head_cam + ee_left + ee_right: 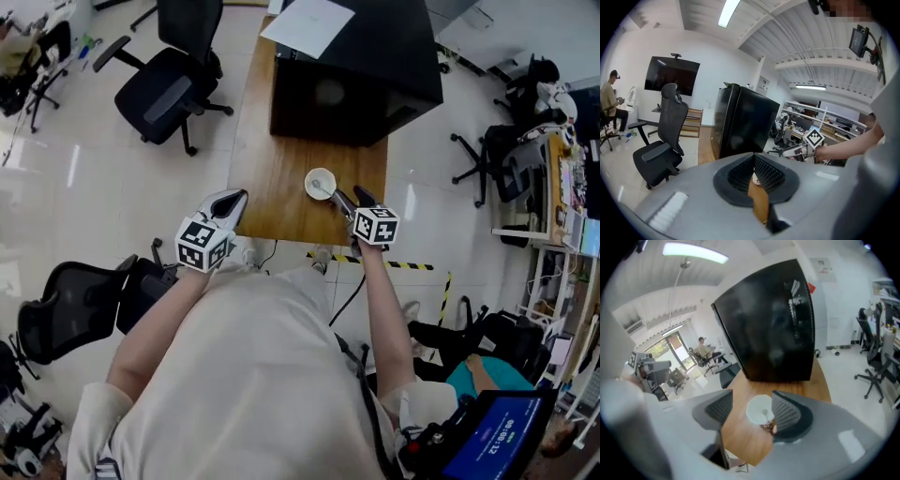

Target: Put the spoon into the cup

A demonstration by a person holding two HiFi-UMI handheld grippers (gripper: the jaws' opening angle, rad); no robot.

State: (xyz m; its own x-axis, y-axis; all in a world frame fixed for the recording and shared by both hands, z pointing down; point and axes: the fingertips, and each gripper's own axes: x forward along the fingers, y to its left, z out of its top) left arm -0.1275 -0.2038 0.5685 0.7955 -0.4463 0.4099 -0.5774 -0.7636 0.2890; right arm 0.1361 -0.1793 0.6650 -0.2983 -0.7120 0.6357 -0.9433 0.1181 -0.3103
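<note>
Wooden table bears a white cup, spoon leaning inside. Right gripper spread, empty; left gripper pressed together.

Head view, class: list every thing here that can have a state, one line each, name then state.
Cup: upright on the table, spoon inside.
Spoon: in the cup, handle leaning on the rim, not gripped.
Right claw: open, empty, beside the cup.
Left claw: shut, empty, at the table's edge.
</note>
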